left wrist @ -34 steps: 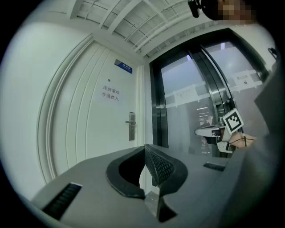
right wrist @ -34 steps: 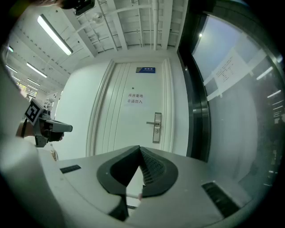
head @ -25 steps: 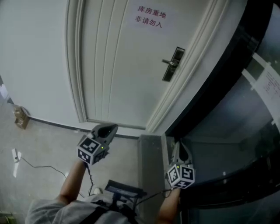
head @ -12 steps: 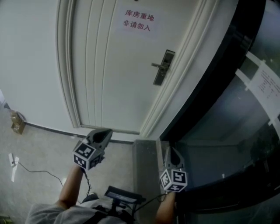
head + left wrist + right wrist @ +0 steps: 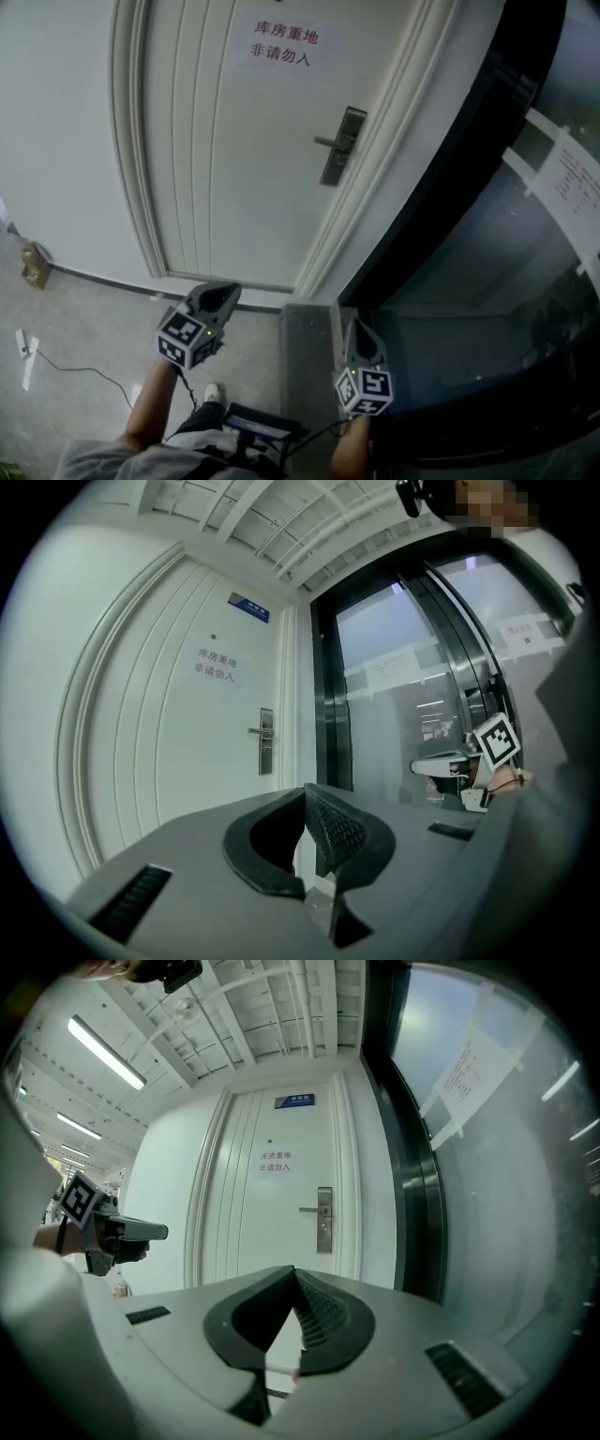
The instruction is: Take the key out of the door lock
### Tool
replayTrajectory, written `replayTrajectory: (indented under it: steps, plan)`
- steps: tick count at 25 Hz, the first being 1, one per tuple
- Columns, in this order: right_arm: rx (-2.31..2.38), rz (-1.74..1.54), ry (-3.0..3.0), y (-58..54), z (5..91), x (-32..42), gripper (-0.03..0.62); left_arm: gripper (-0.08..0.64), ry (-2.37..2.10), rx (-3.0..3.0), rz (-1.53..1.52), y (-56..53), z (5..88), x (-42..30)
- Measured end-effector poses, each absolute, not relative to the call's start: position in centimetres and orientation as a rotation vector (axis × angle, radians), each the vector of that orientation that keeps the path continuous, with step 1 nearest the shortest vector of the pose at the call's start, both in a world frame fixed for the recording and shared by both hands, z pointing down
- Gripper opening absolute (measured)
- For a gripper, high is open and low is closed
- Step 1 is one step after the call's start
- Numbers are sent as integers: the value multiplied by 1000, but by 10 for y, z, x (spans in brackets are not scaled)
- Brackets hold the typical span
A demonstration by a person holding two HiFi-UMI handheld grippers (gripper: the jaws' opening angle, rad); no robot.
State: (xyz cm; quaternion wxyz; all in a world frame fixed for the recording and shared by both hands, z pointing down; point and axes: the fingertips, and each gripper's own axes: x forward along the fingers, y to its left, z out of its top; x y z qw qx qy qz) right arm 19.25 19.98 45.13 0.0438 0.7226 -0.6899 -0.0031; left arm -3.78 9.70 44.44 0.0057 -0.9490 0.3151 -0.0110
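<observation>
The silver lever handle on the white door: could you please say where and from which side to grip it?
Probably the free end of the silver lever handle: it juts level leftward from the tall metal lock plate. Come straight at the white door, jaws above and below the bar.

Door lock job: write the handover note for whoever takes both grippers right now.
Left gripper: shut, empty, held low, short of the door.
Right gripper: shut, empty, low, also short of the door.
Lock: at the door's right edge, well ahead of both grippers. The key is too small to make out from here.
Done: nothing yet; neither gripper touches the lock.
Left: close in on the lock, find the key, open a gripper, grip the key, pull it out.
</observation>
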Motion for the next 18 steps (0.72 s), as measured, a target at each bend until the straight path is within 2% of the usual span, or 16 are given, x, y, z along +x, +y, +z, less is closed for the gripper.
replayTrajectory:
  steps: [18]
  plan:
    - [2213, 25, -2085, 75, 456, 225, 11, 8, 926, -2983, -44, -35, 438, 10]
